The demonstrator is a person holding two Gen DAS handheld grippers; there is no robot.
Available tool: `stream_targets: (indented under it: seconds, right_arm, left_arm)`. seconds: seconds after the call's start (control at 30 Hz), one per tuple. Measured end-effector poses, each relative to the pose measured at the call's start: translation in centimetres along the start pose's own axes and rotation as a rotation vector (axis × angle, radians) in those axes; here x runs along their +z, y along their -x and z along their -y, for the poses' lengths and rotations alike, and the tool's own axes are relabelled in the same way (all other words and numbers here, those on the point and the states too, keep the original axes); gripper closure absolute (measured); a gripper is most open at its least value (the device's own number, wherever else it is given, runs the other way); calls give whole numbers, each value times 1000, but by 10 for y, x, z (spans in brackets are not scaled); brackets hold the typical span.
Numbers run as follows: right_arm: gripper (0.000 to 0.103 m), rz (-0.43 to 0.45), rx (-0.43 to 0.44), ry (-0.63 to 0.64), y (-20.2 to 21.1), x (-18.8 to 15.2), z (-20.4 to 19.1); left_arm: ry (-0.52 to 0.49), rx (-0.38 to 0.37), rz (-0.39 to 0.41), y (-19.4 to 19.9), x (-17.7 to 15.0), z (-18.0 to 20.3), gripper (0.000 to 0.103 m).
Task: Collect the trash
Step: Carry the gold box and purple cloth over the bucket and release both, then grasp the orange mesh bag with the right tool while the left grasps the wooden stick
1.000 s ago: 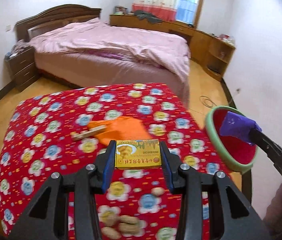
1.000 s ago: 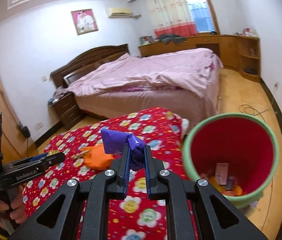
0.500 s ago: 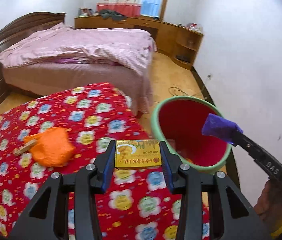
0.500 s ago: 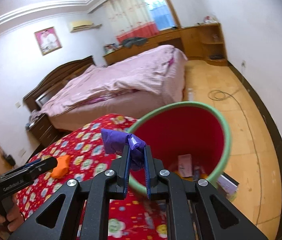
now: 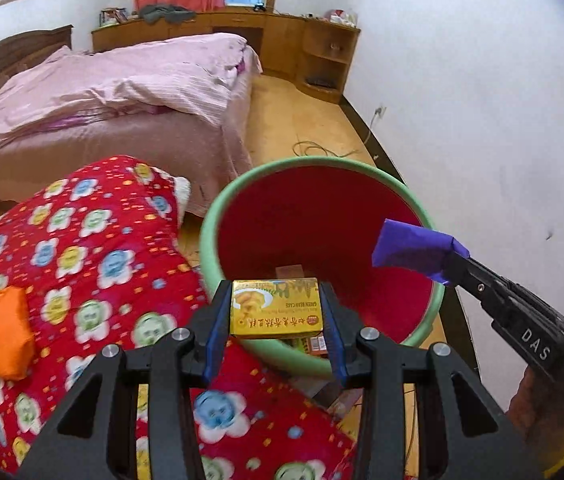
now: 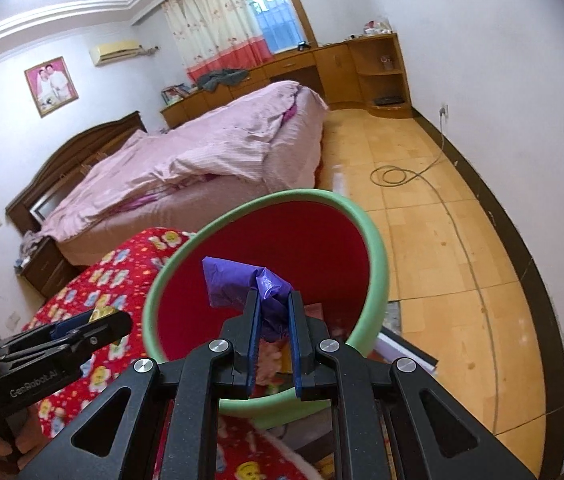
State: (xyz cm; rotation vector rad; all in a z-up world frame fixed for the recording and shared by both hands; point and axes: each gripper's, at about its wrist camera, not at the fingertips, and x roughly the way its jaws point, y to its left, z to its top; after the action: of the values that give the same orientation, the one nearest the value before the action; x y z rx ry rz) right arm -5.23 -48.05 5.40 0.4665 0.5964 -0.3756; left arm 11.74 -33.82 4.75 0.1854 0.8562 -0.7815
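While the left gripper (image 5: 276,314) pinches the yellow box (image 5: 276,307) over the near rim of the green bin (image 5: 217,216), the right gripper (image 6: 273,320) clamps a purple wrapper (image 6: 241,284) above its red inside, right of the floral quilt (image 5: 81,248).

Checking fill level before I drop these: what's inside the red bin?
Some trash lies at the bottom of the red bin: a brownish piece and printed packets. The yellow box and purple wrapper, held in front, cover the rest.
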Motion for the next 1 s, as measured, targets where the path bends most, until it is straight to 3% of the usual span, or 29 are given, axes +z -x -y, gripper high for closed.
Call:
stream_targets:
  seconds: [0.13, 0.23, 0.47, 0.9, 1.0]
  right_arm:
    - [87, -11, -11, -5, -9, 0, 3]
    - [82, -23, -6, -25, -14, 1, 8]
    - [78, -31, -1, -39, -17, 2, 12]
    - [78, -18, 26, -25, -2, -2, -7]
    - [73, -25, 44, -17, 0, -3, -15]
  left_arm:
    - [-21, -35, -26, -16, 4, 8, 59]
    - [-33, -36, -33, -20, 5, 11, 45]
    - [-1, -68, -33, -17, 5, 7, 45]
    - [81, 0, 8, 23, -6, -21, 45]
    - [101, 20, 17, 33, -11, -31, 45]
